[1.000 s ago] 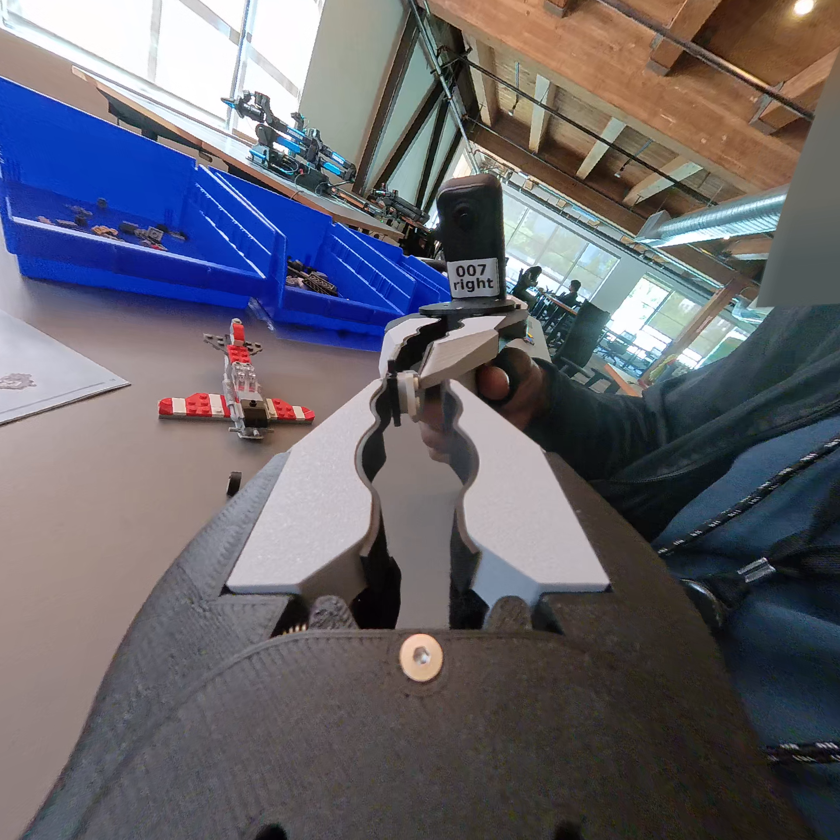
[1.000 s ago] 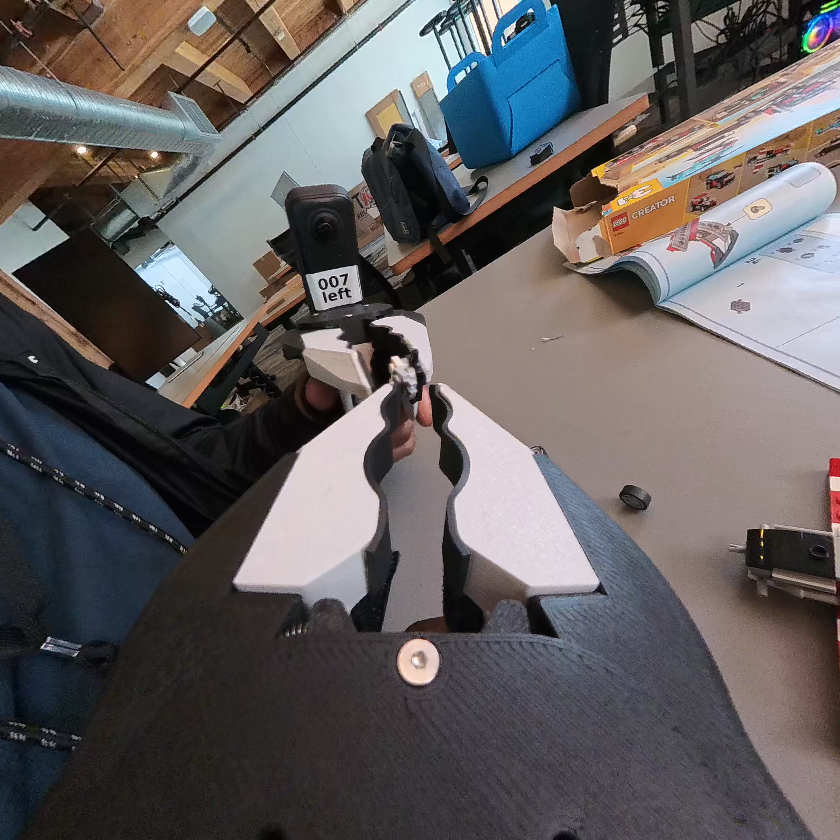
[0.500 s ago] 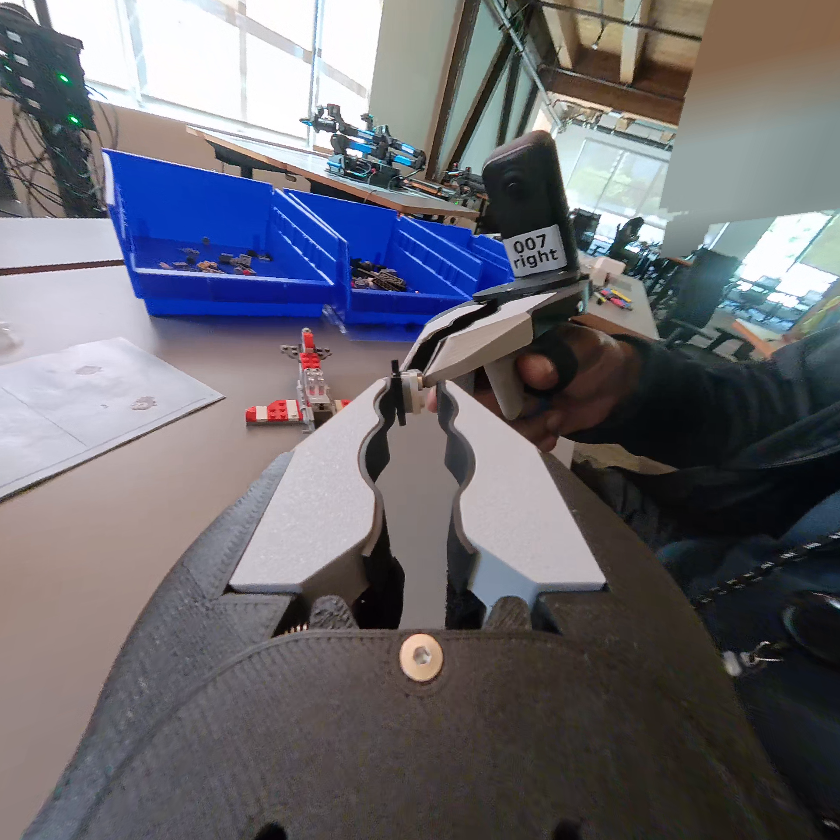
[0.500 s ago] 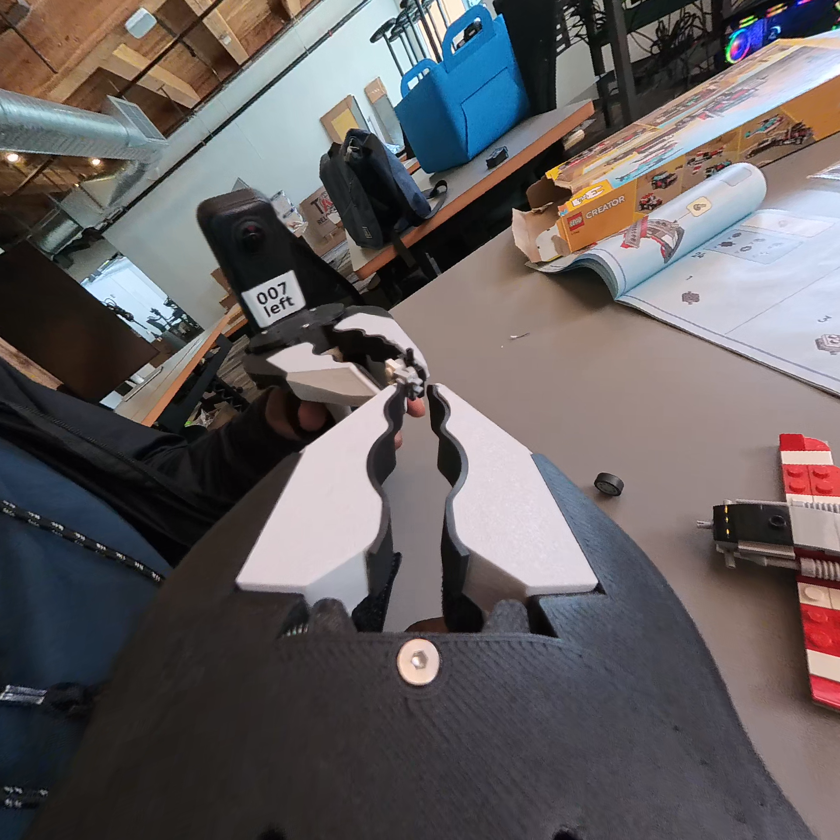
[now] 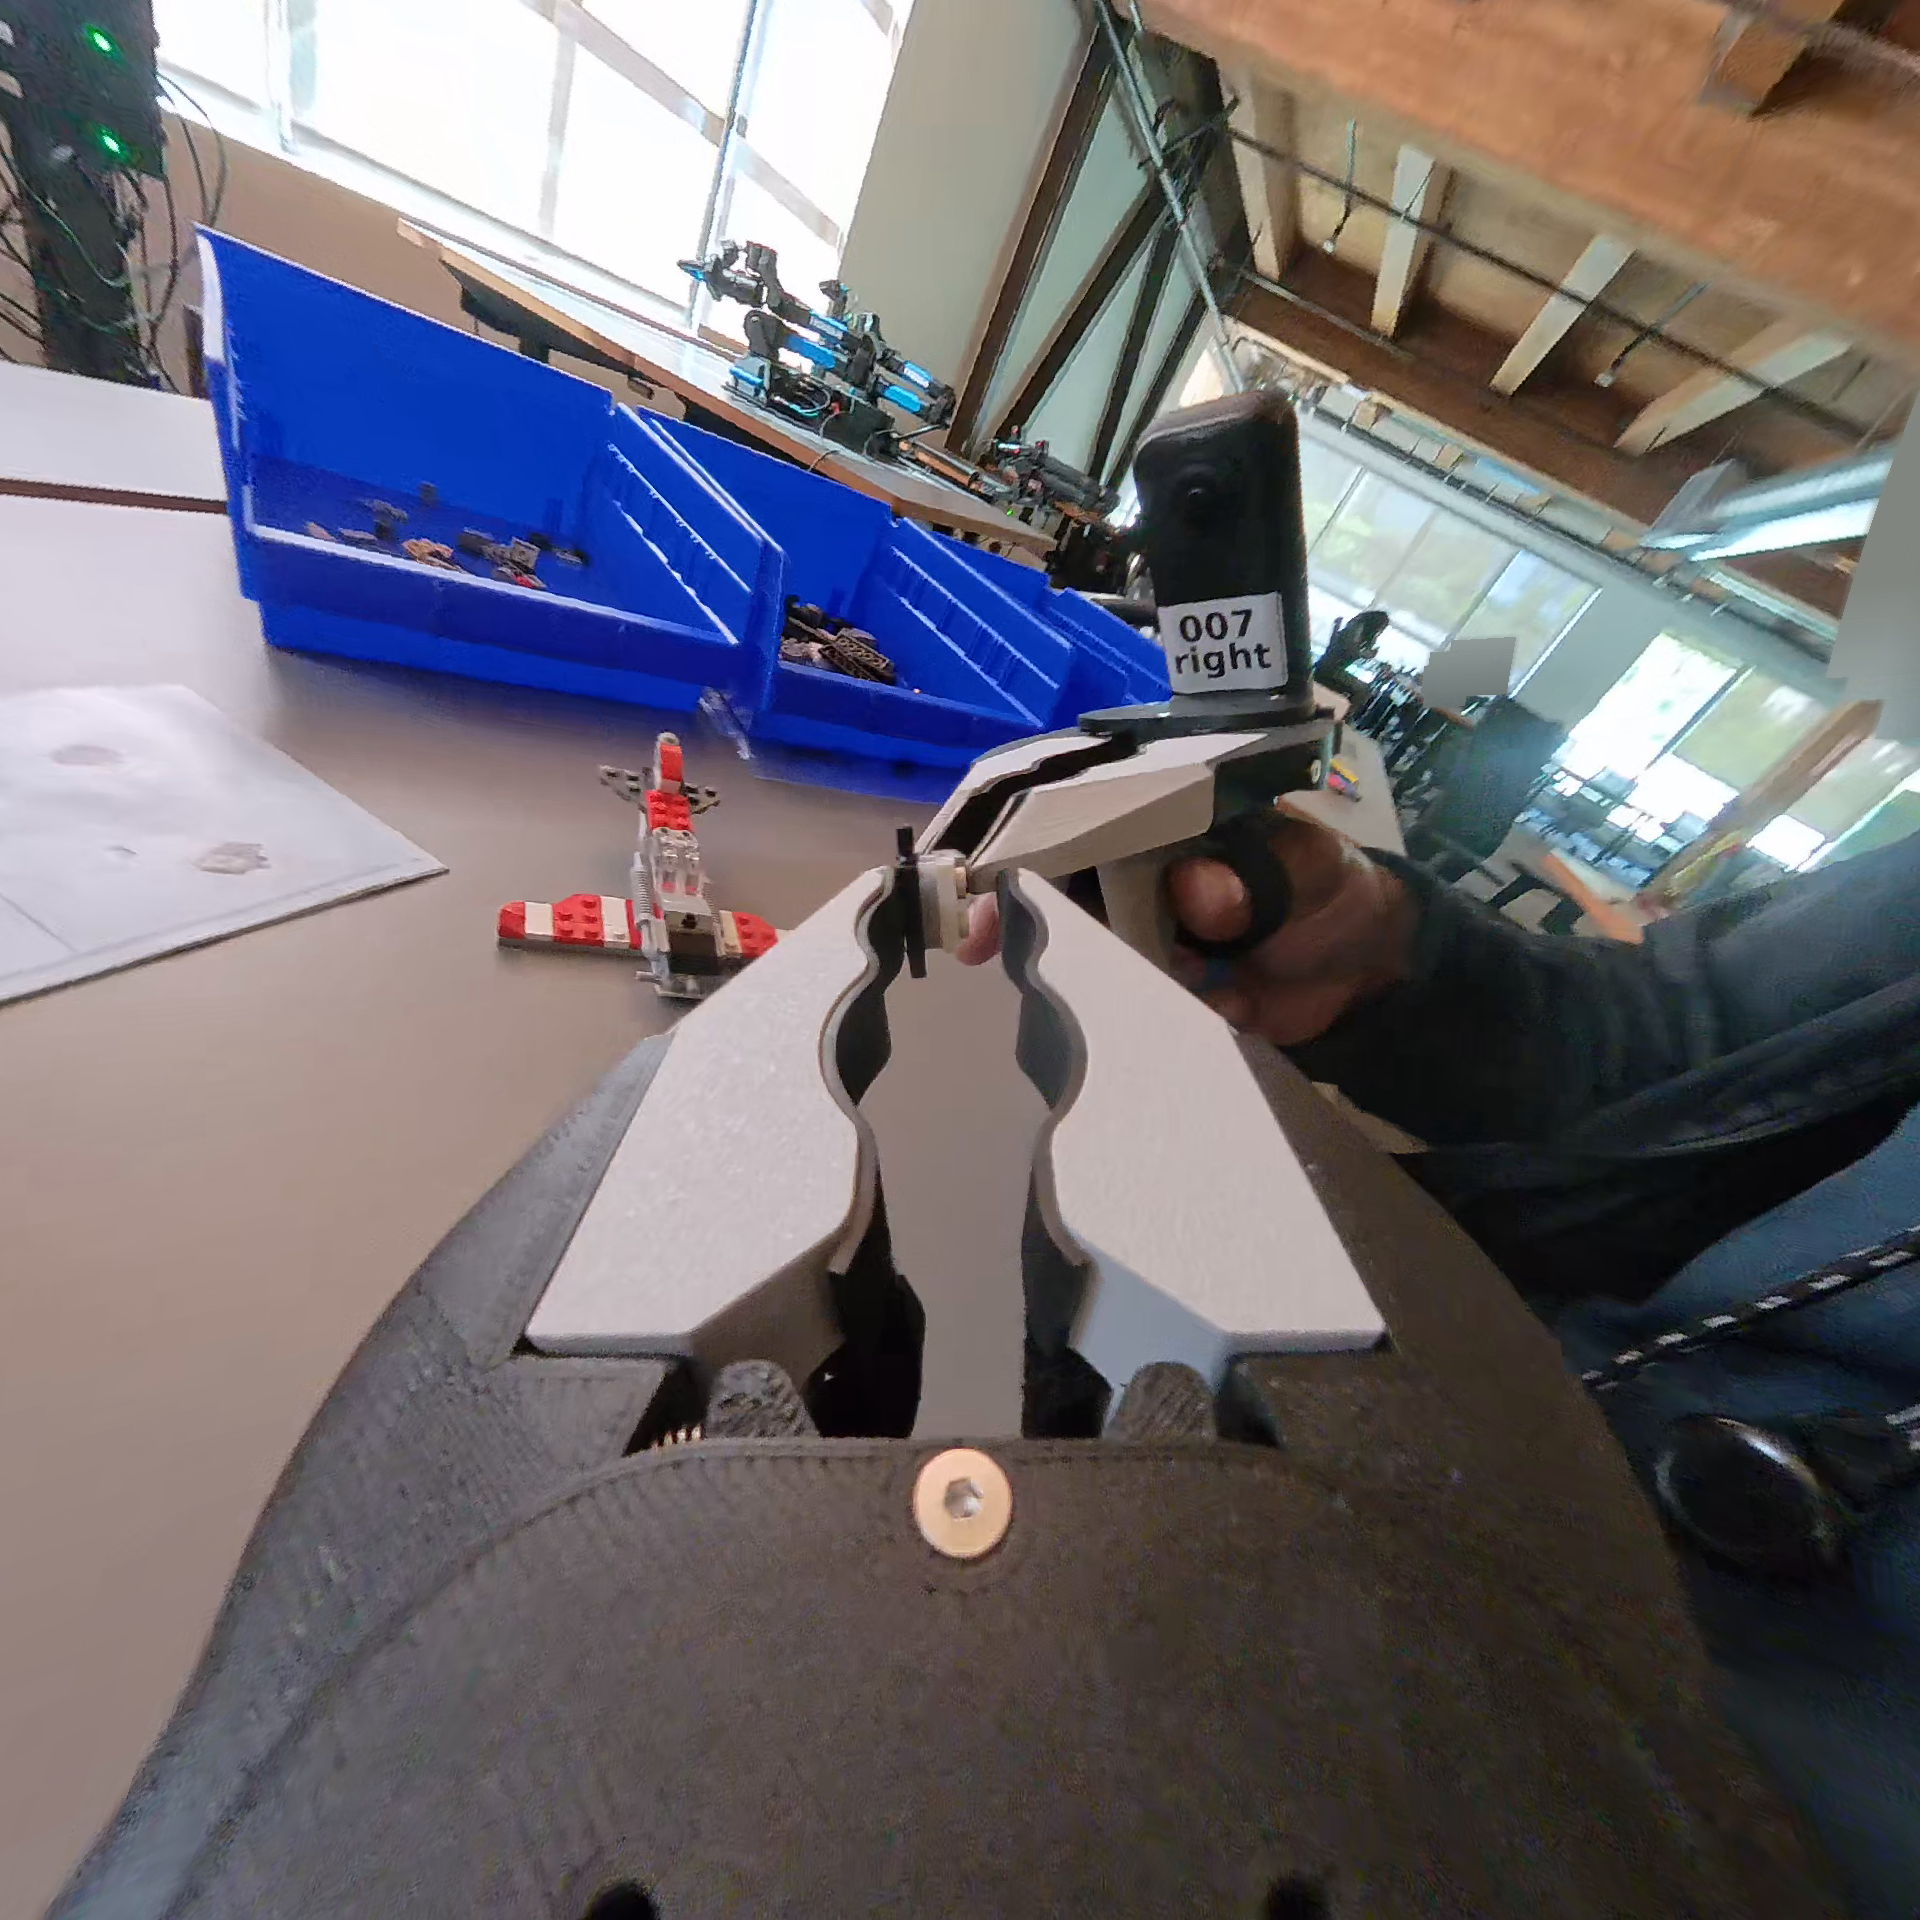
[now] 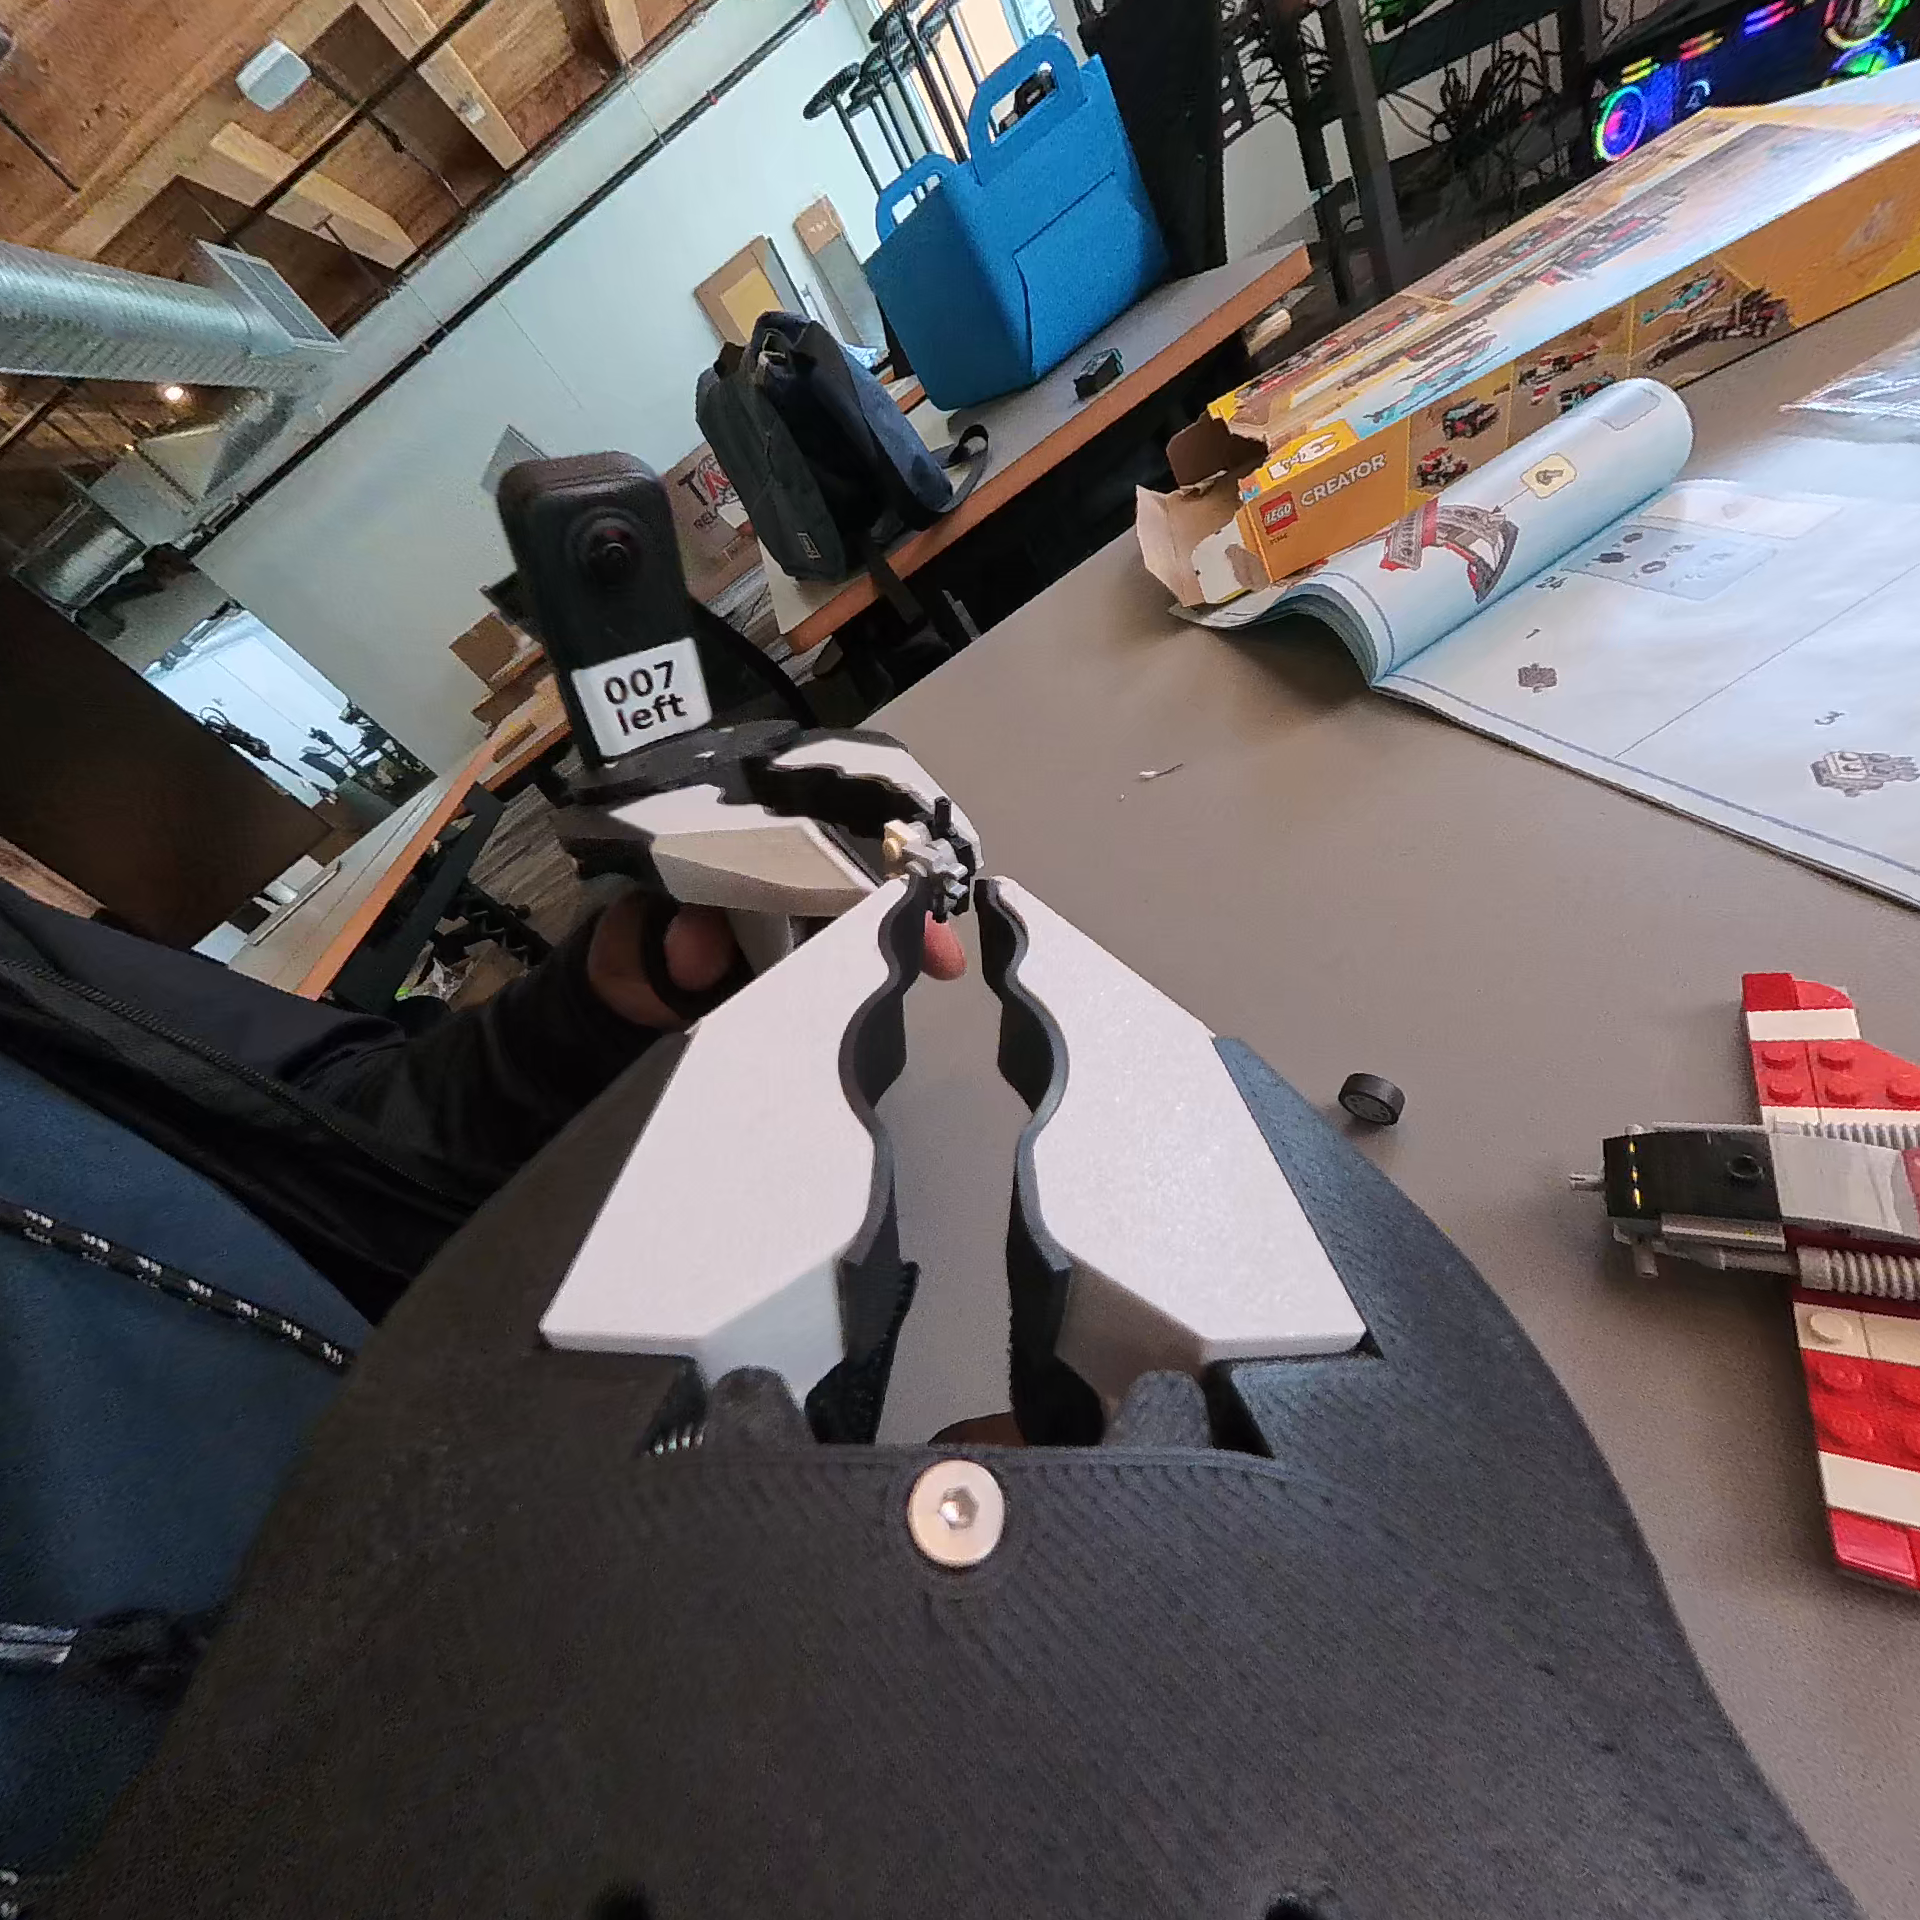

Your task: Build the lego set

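Two grippers meet tip to tip above the table (image 5: 260,1195), held up in the air in front of the person. In the left wrist view the left gripper (image 5: 943,904) has its jaws narrowed to a small gap, and a small piece (image 5: 928,902), black at one side and pale grey at the other, sits right at their tips. The right gripper (image 5: 961,847) comes in from the far right with its tips pinched on the grey end of that piece; the hand (image 5: 1262,914) holding it shows behind, a finger through the black trigger loop. Whether the left jaws actually press on the black part or merely stand beside it cannot be told.

The right wrist view shows the same meeting from the other side: the right gripper (image 6: 948,896) with jaws narrow, the left gripper (image 6: 930,831) reaching in from the far left, and the piece (image 6: 933,854) between the two sets of tips.

The plane (image 5: 655,904), red and white with a grey body, lies on the table left of the grippers, well apart from them. A black wheel (image 6: 1370,1097) lies loose on the table just near the plane's nose (image 6: 1683,1179). Farther off stand blue bins (image 5: 499,520) with loose parts inside. A sheet (image 5: 156,821) lies at the near left. In the right wrist view an open booklet (image 6: 1662,644) and a yellow box (image 6: 1507,364) lie at the far right.
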Motion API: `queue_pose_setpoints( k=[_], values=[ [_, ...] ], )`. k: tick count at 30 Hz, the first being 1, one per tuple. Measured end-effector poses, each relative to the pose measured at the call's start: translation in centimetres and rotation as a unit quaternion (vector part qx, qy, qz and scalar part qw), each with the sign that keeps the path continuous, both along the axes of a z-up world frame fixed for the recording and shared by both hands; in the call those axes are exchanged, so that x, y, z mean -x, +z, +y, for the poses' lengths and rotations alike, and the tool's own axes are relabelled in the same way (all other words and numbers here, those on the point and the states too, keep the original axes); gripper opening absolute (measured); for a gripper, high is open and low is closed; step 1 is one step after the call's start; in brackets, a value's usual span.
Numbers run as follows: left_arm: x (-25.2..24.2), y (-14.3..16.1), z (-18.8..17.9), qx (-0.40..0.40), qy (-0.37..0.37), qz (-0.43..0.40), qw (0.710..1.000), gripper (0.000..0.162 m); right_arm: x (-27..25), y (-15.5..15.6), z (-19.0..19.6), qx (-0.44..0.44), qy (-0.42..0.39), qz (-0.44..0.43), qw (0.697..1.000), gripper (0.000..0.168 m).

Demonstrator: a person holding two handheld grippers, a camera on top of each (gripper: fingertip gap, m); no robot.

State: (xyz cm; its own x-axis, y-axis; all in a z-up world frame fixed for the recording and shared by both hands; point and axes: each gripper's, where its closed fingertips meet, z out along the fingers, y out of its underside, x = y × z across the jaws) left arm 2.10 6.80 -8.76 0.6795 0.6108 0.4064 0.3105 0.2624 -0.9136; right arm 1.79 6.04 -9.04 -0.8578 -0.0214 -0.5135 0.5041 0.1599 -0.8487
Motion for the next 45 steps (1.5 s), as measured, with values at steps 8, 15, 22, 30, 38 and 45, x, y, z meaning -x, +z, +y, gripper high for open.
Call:
queue_pose_setpoints(
  k=[8,15,22,30,38,45],
  values=[
    [0.0,0.2,0.0,-0.036,-0.010,-0.016,0.999,0.018,0.0,0.1,0.0,0.006,0.000,-0.009,1.000,0.011],
    [0.1,0.6,0.1,-0.042,-0.005,-0.010,0.999,0.020,0.1,0.1,-0.1,0.010,-0.003,-0.018,1.000,0.014],
    [0.0,0.5,0.1,-0.022,-0.001,0.003,1.000,0.020,0.1,0.2,-0.1,0.015,-0.004,-0.029,0.999,0.015],
    [-0.6,0.5,0.2,0.030,0.003,0.042,0.999,0.019,-0.4,0.3,0.0,0.022,0.016,-0.058,0.998,0.016],
    [-1.1,0.4,0.3,0.054,-0.007,0.057,0.997,0.017,-0.8,0.4,0.1,0.022,0.039,-0.068,0.997,0.016],
    [-1.4,0.3,0.4,0.077,-0.011,0.073,0.994,0.016,-1.3,0.5,0.3,0.021,0.057,-0.075,0.995,0.012]
  ],
)
